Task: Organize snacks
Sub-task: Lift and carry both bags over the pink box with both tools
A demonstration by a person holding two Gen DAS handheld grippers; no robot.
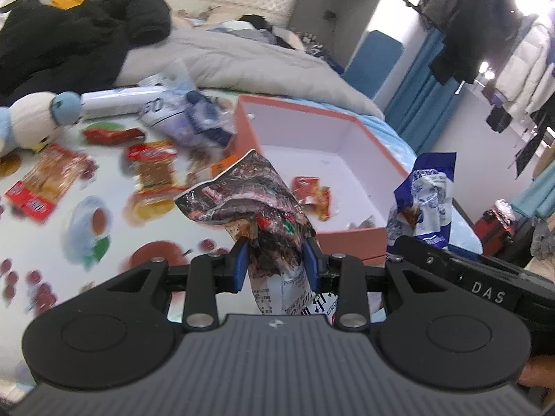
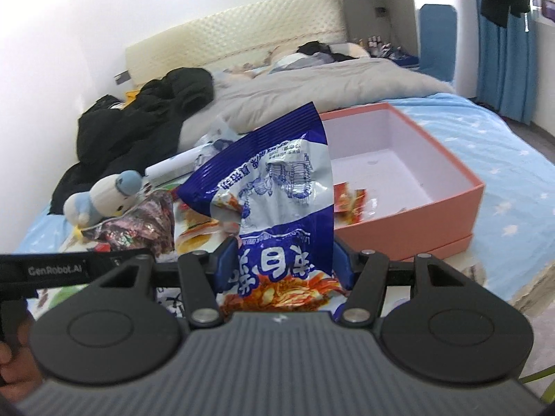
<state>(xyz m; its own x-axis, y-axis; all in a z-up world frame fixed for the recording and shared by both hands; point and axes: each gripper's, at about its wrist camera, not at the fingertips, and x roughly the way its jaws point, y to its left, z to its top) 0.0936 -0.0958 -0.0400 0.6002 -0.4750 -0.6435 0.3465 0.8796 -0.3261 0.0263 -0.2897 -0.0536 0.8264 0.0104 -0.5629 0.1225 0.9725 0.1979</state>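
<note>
Now, by label:
Left gripper (image 1: 277,260): clenched on the dark bag (image 1: 253,194), its blue pads pressing the bag's crumpled lower part from both sides.
Dark bag: held upright above the patterned cloth (image 1: 104,222), its torn top flaring toward the box (image 1: 347,242); in the right wrist view it shows at the left, beside the plush toy (image 2: 104,194).
Right gripper (image 2: 284,260): grasping the blue bag (image 2: 277,180), pads pinching its lower half.
Blue bag: lifted clear of the bed (image 2: 468,131), its blue-and-white top standing up in front of the box's near left corner.
Box: pink outside, white inside, lidless, lying on the bed's blue sheet at the cloth's right edge; one red packet (image 1: 312,194) lies on its floor near the near wall.
Cloth: spread on the bed, with loose snack packets (image 1: 152,170) scattered over its left and middle part, blurred.
Plush toy: blue and white, at the cloth's far left edge.
Black coat (image 2: 138,118): heaped on the bed beyond the toy, next to a grey duvet (image 2: 312,83).
Hand (image 2: 14,364): partly seen at the lower left edge of the right wrist view.
</note>
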